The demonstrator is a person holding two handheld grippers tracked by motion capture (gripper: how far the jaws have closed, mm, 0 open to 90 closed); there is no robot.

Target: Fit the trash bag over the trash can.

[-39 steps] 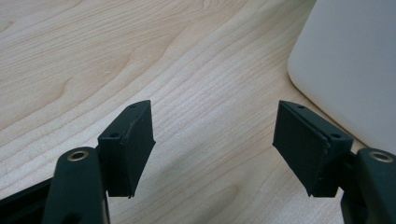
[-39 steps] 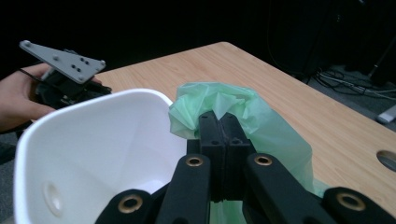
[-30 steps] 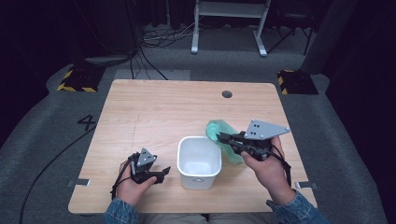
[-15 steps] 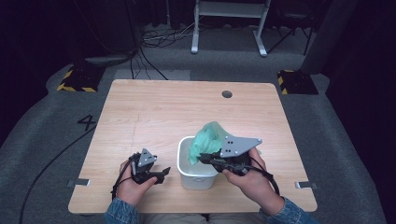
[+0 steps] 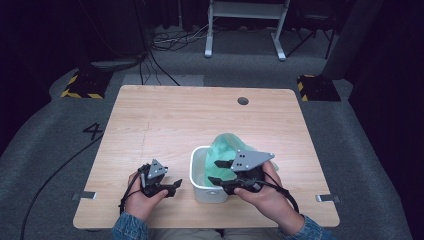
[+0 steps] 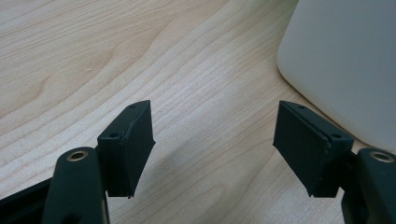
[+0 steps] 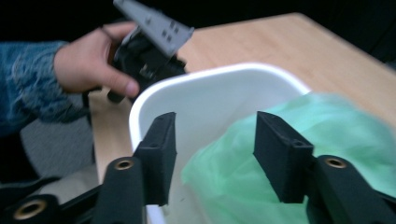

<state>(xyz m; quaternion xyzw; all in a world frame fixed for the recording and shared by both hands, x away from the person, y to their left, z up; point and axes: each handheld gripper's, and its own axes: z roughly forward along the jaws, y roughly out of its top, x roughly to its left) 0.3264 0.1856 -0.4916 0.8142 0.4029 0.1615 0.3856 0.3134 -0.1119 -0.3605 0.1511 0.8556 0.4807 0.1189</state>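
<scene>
Right gripper (image 5: pixel 218 171) just opening; left gripper (image 5: pixel 176 186) gapes.

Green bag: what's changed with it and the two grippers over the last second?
The right gripper carried the green bag leftward from beside the white bin to over it; its jaws have just been opening, and the bag now sits partly in the bin, draped over its far rim, no longer pinched. The left gripper, open, and the bin stayed put.
</scene>
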